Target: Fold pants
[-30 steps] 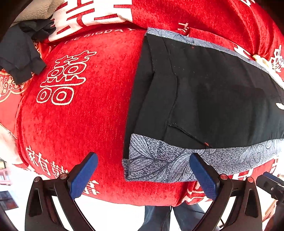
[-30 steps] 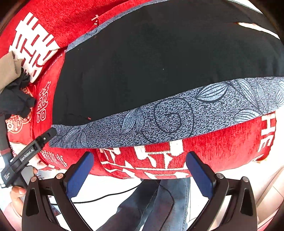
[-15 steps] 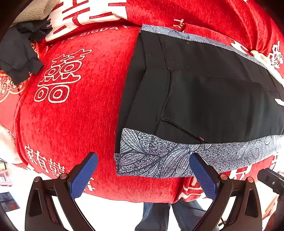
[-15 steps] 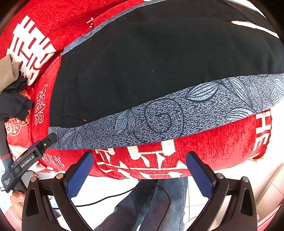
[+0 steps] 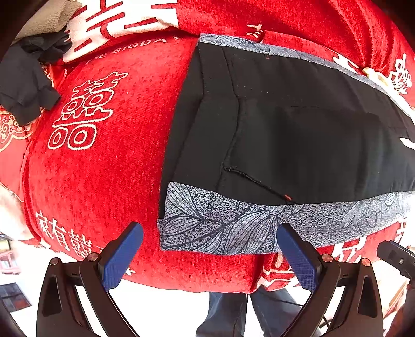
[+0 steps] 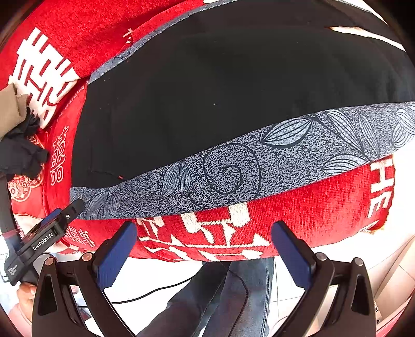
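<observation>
Black pants with a grey leaf-print side band lie flat on a red cloth-covered table. Their waistband end faces left in the left wrist view. My left gripper is open, its blue pads straddling the near corner of the grey band just above the cloth. In the right wrist view the same pants stretch across the table, their grey band running along the near edge. My right gripper is open, hovering at the table's front edge below the band, holding nothing.
A dark crumpled garment and a beige cloth lie at the far left of the table. The person's jeans-clad legs and a black cable show below the table edge. The left gripper's body appears at lower left.
Both grippers have moved closer to the near grey band of the pants; the left one now straddles its corner. Both stay open.
</observation>
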`<state>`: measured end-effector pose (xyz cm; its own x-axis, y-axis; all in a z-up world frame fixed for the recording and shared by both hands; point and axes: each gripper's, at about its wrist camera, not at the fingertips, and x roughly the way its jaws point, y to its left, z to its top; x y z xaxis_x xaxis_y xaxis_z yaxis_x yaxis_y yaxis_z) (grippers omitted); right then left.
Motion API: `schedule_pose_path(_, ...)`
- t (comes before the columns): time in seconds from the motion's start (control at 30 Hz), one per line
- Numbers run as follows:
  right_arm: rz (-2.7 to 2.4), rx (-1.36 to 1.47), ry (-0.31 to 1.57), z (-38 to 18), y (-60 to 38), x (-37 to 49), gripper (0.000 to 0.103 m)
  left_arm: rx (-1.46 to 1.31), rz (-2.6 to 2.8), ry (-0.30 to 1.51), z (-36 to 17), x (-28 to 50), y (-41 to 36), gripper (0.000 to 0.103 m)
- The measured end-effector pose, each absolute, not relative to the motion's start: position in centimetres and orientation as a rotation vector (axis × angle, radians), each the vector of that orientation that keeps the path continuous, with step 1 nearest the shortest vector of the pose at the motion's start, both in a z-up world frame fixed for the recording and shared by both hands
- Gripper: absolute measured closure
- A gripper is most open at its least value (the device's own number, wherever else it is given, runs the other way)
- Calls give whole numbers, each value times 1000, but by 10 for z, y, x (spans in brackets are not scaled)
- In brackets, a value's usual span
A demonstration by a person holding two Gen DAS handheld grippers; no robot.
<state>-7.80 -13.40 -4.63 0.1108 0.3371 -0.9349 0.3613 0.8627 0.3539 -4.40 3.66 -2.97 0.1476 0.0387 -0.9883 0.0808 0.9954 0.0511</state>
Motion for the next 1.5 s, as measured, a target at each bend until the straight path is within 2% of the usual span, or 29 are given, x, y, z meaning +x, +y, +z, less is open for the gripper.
schedule_pose_path(1.03,28,619,1467,-47,-144,-75,0,25,-43,1474,-24,-66,27,0)
schedule_pose_path(1.27,94,678,1453,-50,-144,-77,0,-188,-53,1515,-29,-86,54,0)
schedule_pose_path(1.5,175,978,1407,-80,-162,-91,2,-390,-98,1514,-60,-75,63,0)
